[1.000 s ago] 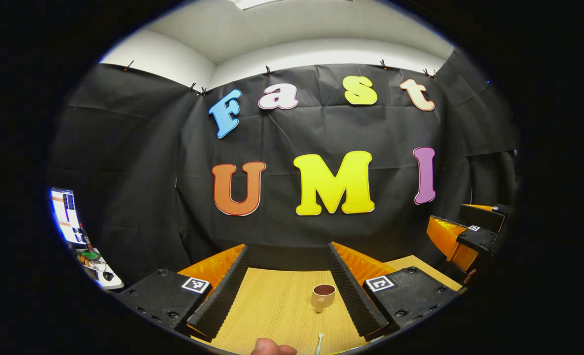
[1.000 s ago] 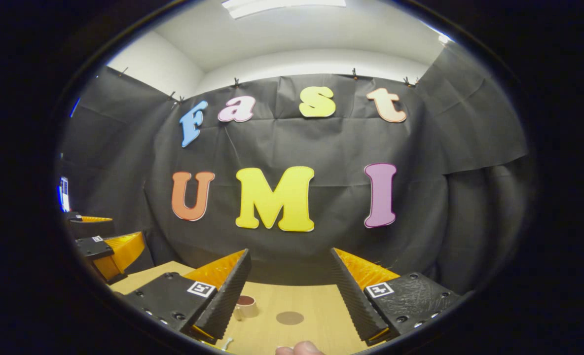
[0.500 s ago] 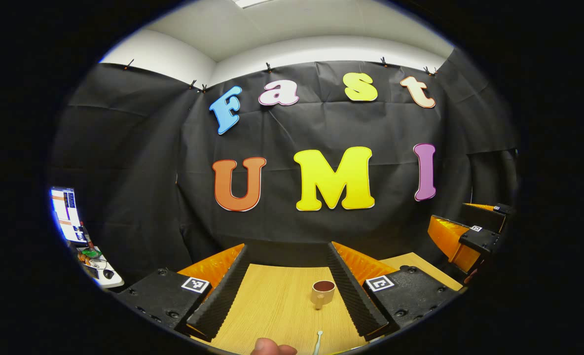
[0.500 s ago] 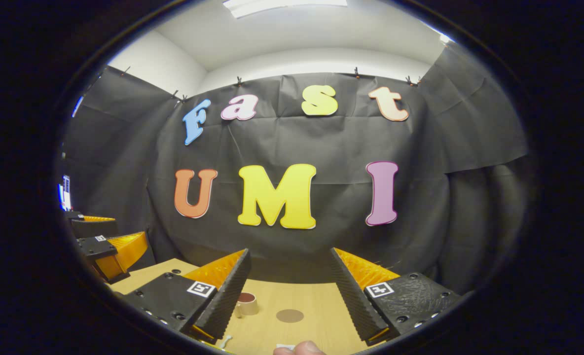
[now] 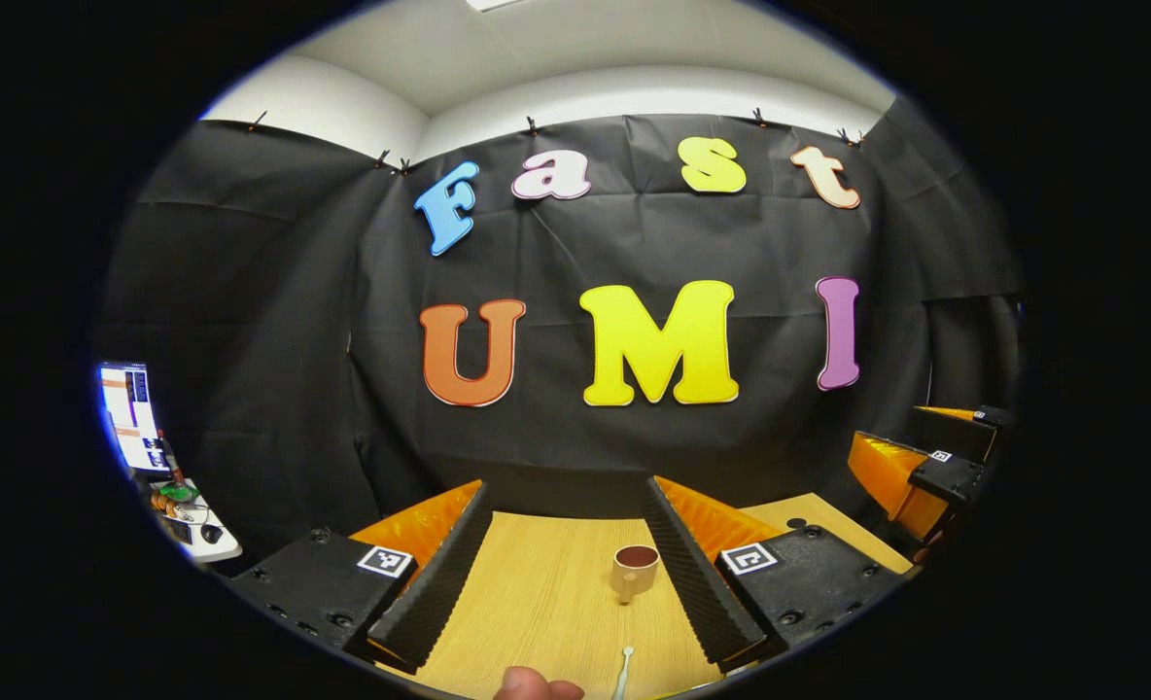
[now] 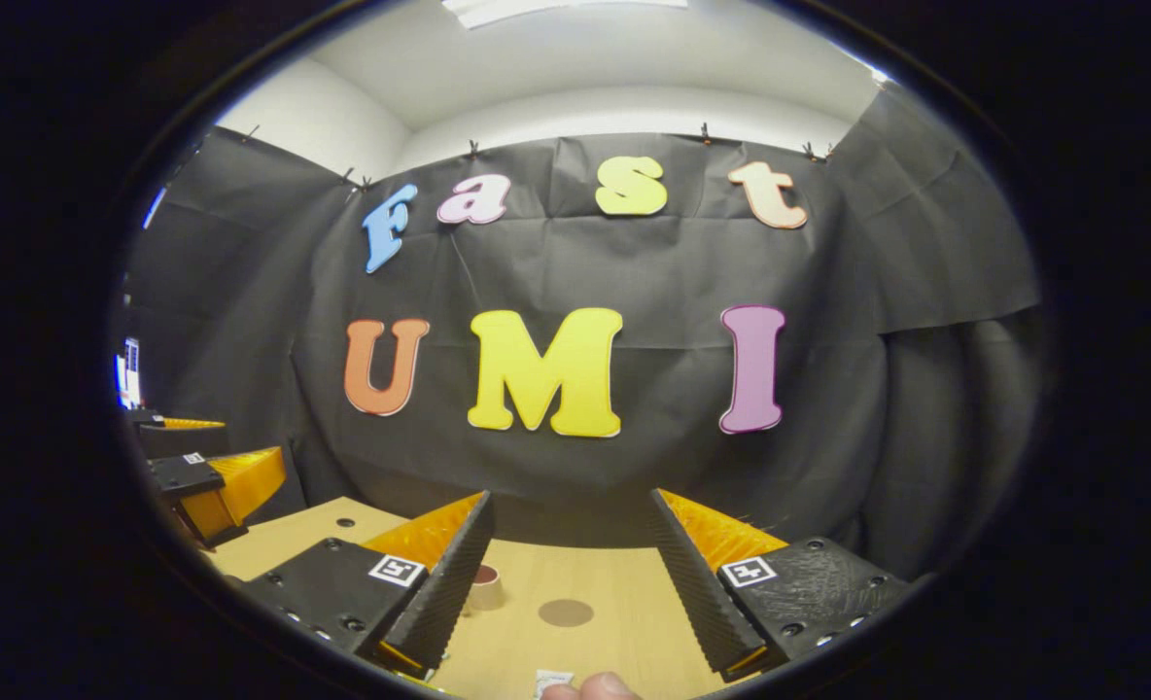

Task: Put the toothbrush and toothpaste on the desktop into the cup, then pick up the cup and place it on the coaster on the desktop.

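Both grippers, left point(image 5: 568, 506) and right point(image 6: 570, 515), hang spread, empty; next, lower onto toothbrush point(image 5: 622, 669) near the tabletop's front edge, before cup point(image 5: 635, 570).

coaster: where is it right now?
In the right gripper view the coaster lies flat on the wooden desktop, between that tool's open fingers, just right of the cup and clear of it.

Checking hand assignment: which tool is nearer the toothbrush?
Left. The toothbrush lies just ahead between the left tool's open fingers; the right tool sits farther right, facing the coaster.
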`<state>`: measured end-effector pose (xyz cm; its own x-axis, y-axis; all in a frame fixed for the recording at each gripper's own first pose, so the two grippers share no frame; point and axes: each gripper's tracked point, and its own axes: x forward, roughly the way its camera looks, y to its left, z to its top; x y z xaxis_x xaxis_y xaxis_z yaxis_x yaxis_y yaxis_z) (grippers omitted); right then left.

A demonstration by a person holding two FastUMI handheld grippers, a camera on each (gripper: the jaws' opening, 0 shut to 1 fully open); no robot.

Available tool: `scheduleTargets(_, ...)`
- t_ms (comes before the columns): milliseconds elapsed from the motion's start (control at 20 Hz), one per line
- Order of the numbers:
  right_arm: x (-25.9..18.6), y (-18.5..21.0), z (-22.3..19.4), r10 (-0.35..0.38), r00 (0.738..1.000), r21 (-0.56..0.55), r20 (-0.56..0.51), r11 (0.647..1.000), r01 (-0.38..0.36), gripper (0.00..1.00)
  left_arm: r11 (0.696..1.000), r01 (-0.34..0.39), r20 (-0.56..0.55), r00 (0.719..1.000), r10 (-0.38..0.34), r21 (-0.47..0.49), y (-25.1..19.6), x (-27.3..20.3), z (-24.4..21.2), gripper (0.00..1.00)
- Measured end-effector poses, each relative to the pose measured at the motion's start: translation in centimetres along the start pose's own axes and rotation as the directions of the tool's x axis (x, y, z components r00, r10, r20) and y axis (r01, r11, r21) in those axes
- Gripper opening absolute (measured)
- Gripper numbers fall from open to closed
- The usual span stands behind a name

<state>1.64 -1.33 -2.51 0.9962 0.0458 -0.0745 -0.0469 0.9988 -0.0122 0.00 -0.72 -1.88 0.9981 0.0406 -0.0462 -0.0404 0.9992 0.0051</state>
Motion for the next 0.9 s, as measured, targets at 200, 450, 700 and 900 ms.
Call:
scheduleTargets(200,0.1,-0.4,-2.7,0.002,0.997,0.004,-0.074,1.0,-0.002,0.95,1.0,0.019,-0.073,0.997,-0.019,-0.002,-0.7,0.2,-2.6,0.99)
scheduleTargets(450,-1.0,-0.9,-8.5,0.013,0.973,-0.006,-0.23,1.0,-0.014,0.95,0.998,0.067,-0.205,0.977,-0.062,0.017,-1.8,-0.6,-8.3,0.99)
scheduleTargets(700,-2.0,-1.8,-14.3,-0.007,0.927,-0.009,-0.374,1.0,0.004,0.95,0.99,0.144,-0.386,0.913,-0.132,0.001,-3.8,-2.4,-15.9,1.0)
scheduleTargets(900,-2.3,-2.1,-18.0,-0.015,0.886,-0.028,-0.464,1.0,0.002,0.95,0.984,0.176,-0.493,0.853,-0.172,-0.039,-5.6,-3.7,-20.8,1.0)
